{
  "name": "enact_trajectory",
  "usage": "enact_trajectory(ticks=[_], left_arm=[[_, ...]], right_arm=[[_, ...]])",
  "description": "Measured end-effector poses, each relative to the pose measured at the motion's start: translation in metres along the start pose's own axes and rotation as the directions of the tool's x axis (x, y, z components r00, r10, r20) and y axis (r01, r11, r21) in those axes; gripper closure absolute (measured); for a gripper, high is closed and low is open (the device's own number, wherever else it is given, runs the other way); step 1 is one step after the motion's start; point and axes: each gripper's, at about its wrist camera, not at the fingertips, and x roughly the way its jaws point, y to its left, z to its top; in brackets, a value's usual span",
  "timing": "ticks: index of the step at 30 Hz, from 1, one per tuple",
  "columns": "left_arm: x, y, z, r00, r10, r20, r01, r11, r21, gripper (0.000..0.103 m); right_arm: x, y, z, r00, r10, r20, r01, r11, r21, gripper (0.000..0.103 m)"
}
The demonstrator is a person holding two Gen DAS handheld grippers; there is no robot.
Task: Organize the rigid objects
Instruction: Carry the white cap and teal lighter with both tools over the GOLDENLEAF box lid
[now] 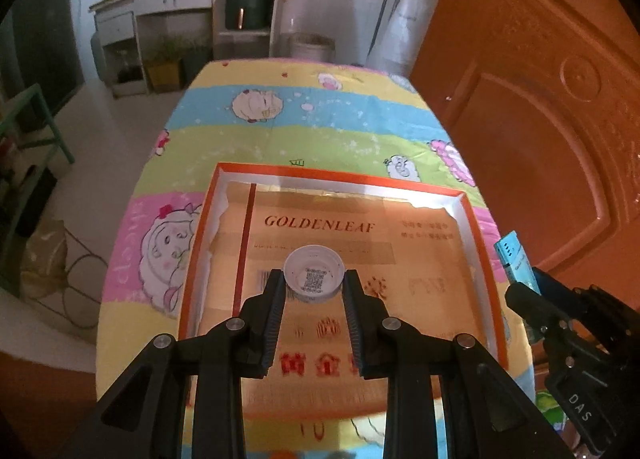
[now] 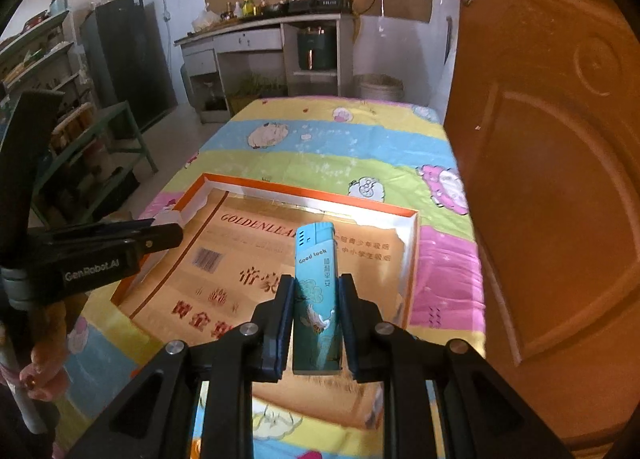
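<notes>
- Between the left fingers [image 1: 314, 281] sits a white cap [image 1: 314, 274], open side toward the camera, a printed code inside; the pads press its rim from both sides near their tips.
- Cap: I judge it light, stiff plastic with a smooth round wall, apt to pop out if squeezed off-centre, so the hold across its widest line suits it.
- Between the right fingers [image 2: 316, 299] stands a blue lighter [image 2: 317, 291], clamped on its flat sides around mid-body, top end past the fingertips.
- Lighter: likely light, hard and glossy; a mid-body hold keeps it from pivoting. Its valve end deserves a gentle set-down.
- Below and beyond both pairs of fingers lies a shallow box [image 1: 478, 227] with an orange rim, on the cartoon cloth [image 1: 304, 127] of the desk.
- Box: lined with printed gold paper, torn at the edges; I see no loose item resting in it. Both held things hang over it, not yet let go.
</notes>
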Motion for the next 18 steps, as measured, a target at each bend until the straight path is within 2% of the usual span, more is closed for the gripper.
enact_trajectory(ticks=[5,12,18], left_arm=[[0.029,0.005,0.017,0.999,-0.006,-0.040,0.005,1.000,-0.014,0.073],[0.068,0.013,0.032,0.995,0.059,-0.075,-0.060,0.998,-0.013,0.073],[0.091,0.016,0.039,0.992,0.068,-0.102,-0.070,0.997,-0.014,0.073]], right_arm=[[0.036,-0.007,0.014,0.998,0.010,-0.059,-0.008,1.000,0.025,0.081],[0.081,-0.021,0.029,0.992,0.004,-0.122,0.003,0.998,0.058,0.081],[0.108,-0.026,0.032,0.986,0.008,-0.164,0.005,0.997,0.082,0.081]])
